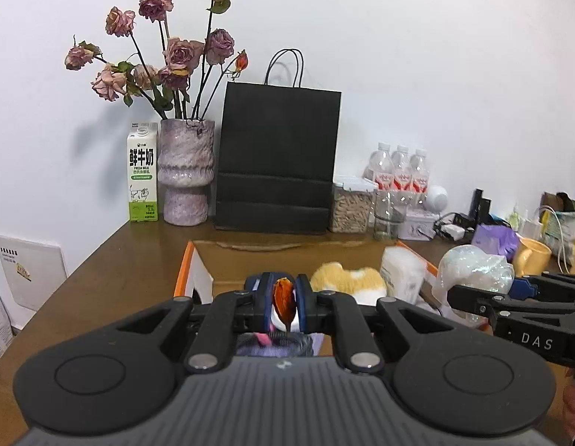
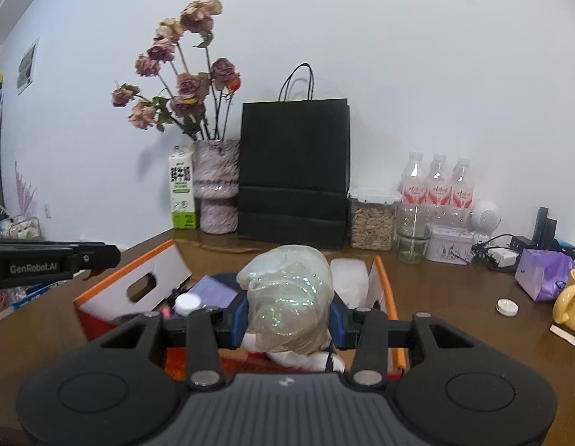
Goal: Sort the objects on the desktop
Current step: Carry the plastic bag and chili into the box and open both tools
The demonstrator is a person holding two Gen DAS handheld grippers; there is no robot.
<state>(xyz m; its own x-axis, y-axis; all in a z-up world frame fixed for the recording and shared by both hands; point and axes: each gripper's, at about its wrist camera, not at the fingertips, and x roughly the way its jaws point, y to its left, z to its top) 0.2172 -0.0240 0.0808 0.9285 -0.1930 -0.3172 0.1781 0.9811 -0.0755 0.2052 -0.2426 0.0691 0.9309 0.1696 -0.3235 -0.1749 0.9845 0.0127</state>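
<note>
My left gripper [image 1: 283, 287] is shut on a thin orange-brown piece [image 1: 284, 303] of a small white and purple item that hangs under the fingers, mostly hidden. It hovers over an open orange-edged cardboard box [image 1: 184, 271]. In the right wrist view my right gripper [image 2: 289, 317] is shut on a bundle in shimmery clear plastic [image 2: 287, 278], held above the same box [image 2: 138, 265]. That bundle [image 1: 473, 265] and the right gripper [image 1: 484, 291] show at the right of the left wrist view. The left gripper's fingertip [image 2: 101, 256] reaches in from the left.
The box holds a yellow-white plush [image 1: 346, 278], a white pack [image 1: 402, 271] and a white-capped bottle [image 2: 188, 303]. Along the wall stand a milk carton [image 1: 142, 174], a vase of dried roses [image 1: 185, 174], a black paper bag [image 1: 276, 163], a grain jar [image 2: 372, 219] and water bottles [image 2: 436, 186]. A yellow mug [image 2: 569, 304] sits right.
</note>
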